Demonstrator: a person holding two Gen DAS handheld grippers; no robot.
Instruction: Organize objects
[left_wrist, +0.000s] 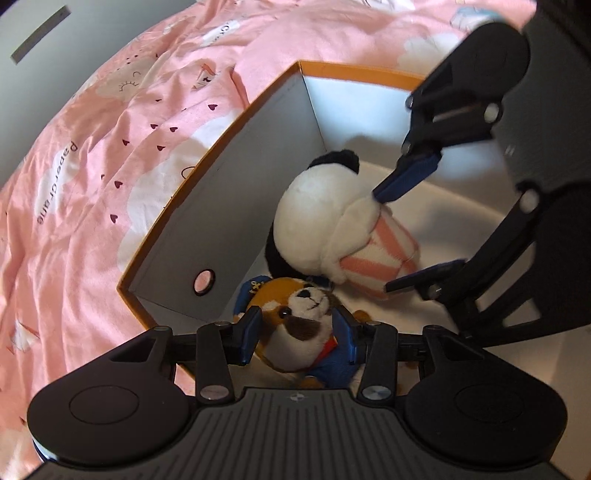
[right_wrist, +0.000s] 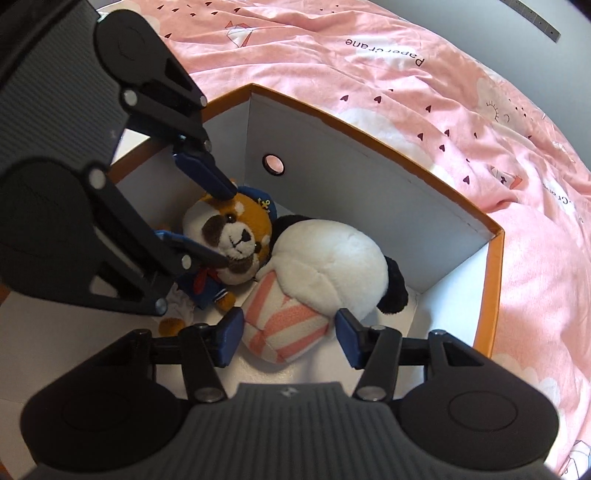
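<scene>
An orange-rimmed white box (left_wrist: 258, 107) lies on the bed with two plush toys in its corner. My left gripper (left_wrist: 299, 328) is shut on the head of the dog plush (left_wrist: 303, 317) in a blue sailor suit; the right wrist view shows its pads (right_wrist: 221, 188) on the crown and cheek of the dog plush (right_wrist: 236, 236). The panda plush (right_wrist: 325, 258), in a pink-striped garment, lies beside it. My right gripper (right_wrist: 290, 328) straddles the panda's striped body, jaws open, pads close against its sides without squeezing. It also shows as the right gripper (left_wrist: 382, 242) in the left wrist view.
A rumpled pink bedsheet (right_wrist: 443, 74) with hearts and clouds surrounds the box. The box wall has a round finger hole (right_wrist: 273, 164). White box floor (left_wrist: 461, 221) stretches beyond the panda. A grey surface (left_wrist: 37, 37) lies past the bed.
</scene>
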